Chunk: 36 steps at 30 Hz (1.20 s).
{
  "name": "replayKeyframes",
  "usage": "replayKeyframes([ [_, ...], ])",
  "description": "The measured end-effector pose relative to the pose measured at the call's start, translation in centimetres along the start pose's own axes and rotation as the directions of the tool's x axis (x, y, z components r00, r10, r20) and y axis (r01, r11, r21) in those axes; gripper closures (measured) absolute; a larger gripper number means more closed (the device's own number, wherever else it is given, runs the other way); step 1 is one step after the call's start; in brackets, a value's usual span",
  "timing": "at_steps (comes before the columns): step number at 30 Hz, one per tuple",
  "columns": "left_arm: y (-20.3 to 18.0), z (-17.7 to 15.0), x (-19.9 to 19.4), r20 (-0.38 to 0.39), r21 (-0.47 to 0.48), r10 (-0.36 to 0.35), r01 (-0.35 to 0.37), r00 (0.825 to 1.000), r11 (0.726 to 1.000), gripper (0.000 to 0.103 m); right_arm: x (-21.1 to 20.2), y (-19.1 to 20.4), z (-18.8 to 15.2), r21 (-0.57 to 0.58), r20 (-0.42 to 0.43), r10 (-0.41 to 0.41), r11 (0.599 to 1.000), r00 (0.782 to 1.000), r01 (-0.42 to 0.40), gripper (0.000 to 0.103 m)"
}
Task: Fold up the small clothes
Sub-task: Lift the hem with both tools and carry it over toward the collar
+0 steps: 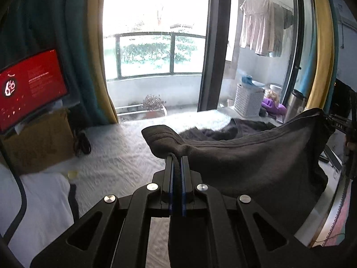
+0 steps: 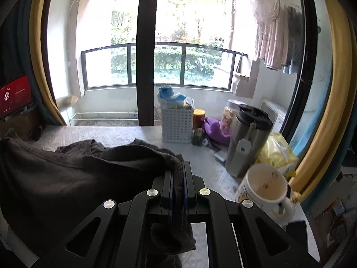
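L wrist view: left tongs (image 1: 177,158) pinched on a bunched edge of the dark grey garment (image 1: 256,156); cloth stretched to the right toward the right tongs (image 1: 334,120), which grip its far corner, w/ the rest trailing onto the white surface (image 1: 125,154).

R wrist view: right tongs (image 2: 178,165) clamped on garment hem (image 2: 176,178); cloth hangs left, above surface. Mug (image 2: 265,187) and steel flask (image 2: 247,138) to the right.
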<state>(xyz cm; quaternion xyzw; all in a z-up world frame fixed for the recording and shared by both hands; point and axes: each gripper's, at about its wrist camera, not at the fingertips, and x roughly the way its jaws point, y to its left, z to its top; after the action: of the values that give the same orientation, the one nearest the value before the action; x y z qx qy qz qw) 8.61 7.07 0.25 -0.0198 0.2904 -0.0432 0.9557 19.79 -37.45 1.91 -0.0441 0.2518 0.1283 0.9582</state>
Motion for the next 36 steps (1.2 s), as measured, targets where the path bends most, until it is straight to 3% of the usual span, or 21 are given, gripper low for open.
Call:
replayKeyframes([
  [13,1.2,3.6,6.2,0.01,0.015,0.006,-0.007,1.0,1.0,0.099,8.6,0.6,3.6,-0.034,-0.041,0.03,0.999,0.999,-0.032,0.097],
  [18,2.6,4.4,9.2,-0.022,0.009,0.029,-0.029,0.999,1.0,0.099,13.0,0.6,4.8,-0.009,-0.072,0.072,0.997,0.995,-0.073,0.097],
  [25,4.1,4.1,13.2,-0.071,-0.025,0.044,-0.046,0.997,0.999,0.099,18.6,1.1,5.1,0.027,-0.123,0.126,0.992,0.984,-0.124,0.096],
  [36,4.9,2.8,18.0,-0.149,-0.011,0.066,-0.069,0.987,0.998,0.099,24.9,2.3,4.4,0.0,-0.212,0.119,0.993,0.97,-0.122,0.096],
])
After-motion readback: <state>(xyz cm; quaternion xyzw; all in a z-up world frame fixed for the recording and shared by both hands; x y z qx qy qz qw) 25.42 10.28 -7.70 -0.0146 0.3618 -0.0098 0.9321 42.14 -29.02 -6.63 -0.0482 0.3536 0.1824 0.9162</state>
